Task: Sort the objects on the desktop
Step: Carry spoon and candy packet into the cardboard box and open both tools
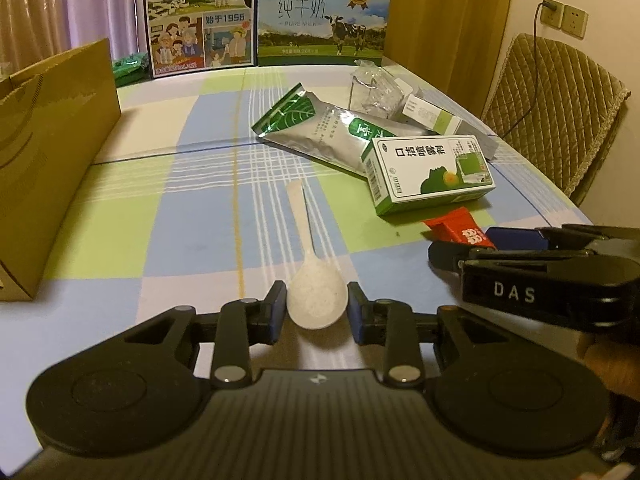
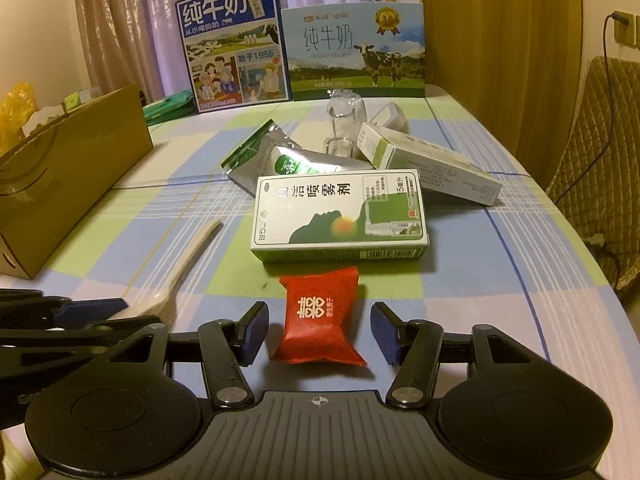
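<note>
A white spoon [image 1: 316,300] lies on the checked tablecloth [image 1: 168,216], handle pointing away. Its bowl sits between the pads of my left gripper [image 1: 317,310], which touch it on both sides. A red candy packet [image 2: 318,320] lies flat between the fingers of my right gripper [image 2: 320,332], which stands open with a gap on each side. In the left wrist view, the right gripper [image 1: 476,246] is close by on the right, over the red packet [image 1: 460,232]. The spoon's handle [image 2: 188,256] shows in the right wrist view, its bowl hidden behind the left gripper [image 2: 92,312].
Beyond the packet lie a green-and-white spray box [image 2: 340,212], a silver-green pouch [image 2: 280,160], a clear plastic cup [image 2: 344,124] and another white box [image 2: 432,164]. An open cardboard box [image 2: 68,172] stands on the left, two milk cartons [image 2: 236,44] at the back, and a chair [image 1: 556,112] to the right.
</note>
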The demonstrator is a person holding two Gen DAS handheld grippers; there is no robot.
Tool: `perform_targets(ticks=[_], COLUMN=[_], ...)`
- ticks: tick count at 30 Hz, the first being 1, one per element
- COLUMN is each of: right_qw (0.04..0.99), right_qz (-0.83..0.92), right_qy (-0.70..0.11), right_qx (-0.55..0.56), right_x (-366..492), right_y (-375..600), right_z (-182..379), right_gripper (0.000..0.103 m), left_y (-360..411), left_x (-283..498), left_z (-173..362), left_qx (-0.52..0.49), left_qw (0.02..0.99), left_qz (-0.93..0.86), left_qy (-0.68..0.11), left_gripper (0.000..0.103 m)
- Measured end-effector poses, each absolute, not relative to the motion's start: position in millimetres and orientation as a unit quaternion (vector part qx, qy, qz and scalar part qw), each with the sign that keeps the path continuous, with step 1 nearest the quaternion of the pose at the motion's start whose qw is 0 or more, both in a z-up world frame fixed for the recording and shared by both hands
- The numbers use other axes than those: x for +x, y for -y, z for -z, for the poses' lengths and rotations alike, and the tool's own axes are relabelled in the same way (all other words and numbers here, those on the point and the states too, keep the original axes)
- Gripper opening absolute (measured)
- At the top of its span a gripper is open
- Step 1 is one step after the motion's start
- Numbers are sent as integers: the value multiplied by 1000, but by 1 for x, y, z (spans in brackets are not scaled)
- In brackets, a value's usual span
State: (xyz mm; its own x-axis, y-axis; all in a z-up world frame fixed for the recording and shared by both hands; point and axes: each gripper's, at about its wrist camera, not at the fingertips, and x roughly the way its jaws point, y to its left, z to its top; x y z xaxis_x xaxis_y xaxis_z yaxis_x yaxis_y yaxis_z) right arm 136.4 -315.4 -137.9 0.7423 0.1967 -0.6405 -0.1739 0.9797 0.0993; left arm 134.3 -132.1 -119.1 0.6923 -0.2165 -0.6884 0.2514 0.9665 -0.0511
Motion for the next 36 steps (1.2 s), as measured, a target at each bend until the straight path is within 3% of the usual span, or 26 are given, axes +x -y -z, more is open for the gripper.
perform_targets(ticks=[4,7,8,25,36], right_qw=[934,934,933,938,947], right_qz=[-98,-92,-90,-104,-147], right_qy=[-344,-344,-346,-331,-285], right_qx=[-15,-34,-29,-2,10], right_x=[135,134,134,90,101], right_y=[308,303,304,282,230], right_z=[140,139,139,115,50], right_gripper=[53,28,27,25,25], left_y=[129,128,128,102,50], left_x=[132,131,130,100,94], left_z=[119,121,121,86,30], left_qx=[25,25,25,45,51], left_qw=[920,919,918,936,959], left_qz=[126,129,130,120,90], left_qy=[-371,-372,-373,-329,-264], left_gripper=[27,27,27,27,27])
